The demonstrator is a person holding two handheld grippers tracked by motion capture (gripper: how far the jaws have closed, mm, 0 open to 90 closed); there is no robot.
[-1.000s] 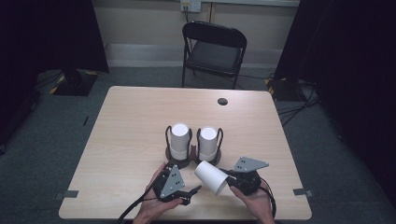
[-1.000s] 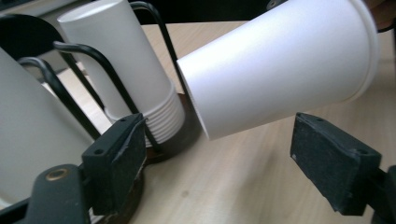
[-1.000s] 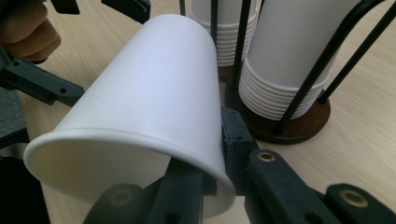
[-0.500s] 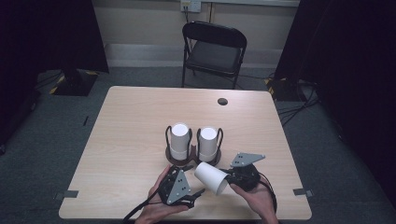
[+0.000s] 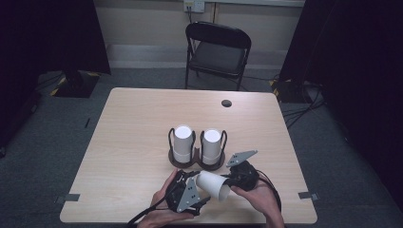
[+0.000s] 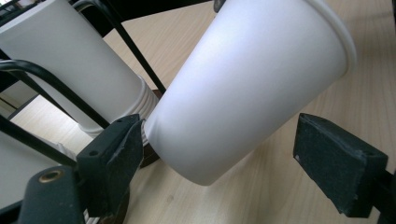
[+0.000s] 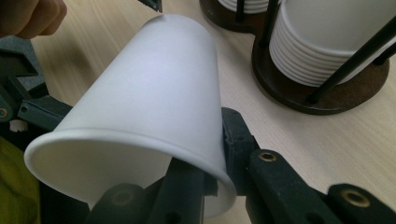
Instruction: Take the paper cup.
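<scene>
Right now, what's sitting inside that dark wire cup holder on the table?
The holder carries two stacks of upside-down white paper cups, one per ring, ridged rims nested low. How many cups each stack has is hidden, since they cover one another.

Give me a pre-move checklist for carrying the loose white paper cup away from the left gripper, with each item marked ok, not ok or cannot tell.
1. Right gripper clamped on the rim wall of the loose white paper cup: ok, one jaw inside, one outside.
2. Left gripper released: ok, its jaws have just been opening and stand apart on either side of the cup's closed end.
3. Left pad off the cup: cannot tell, it sits very close.
4. Cup undented at the grip: cannot tell.
5. Dark wire two-slot cup holder upright with both white cup stacks seated: ok.
6. Light wooden table near the holder free of clutter: ok.
</scene>
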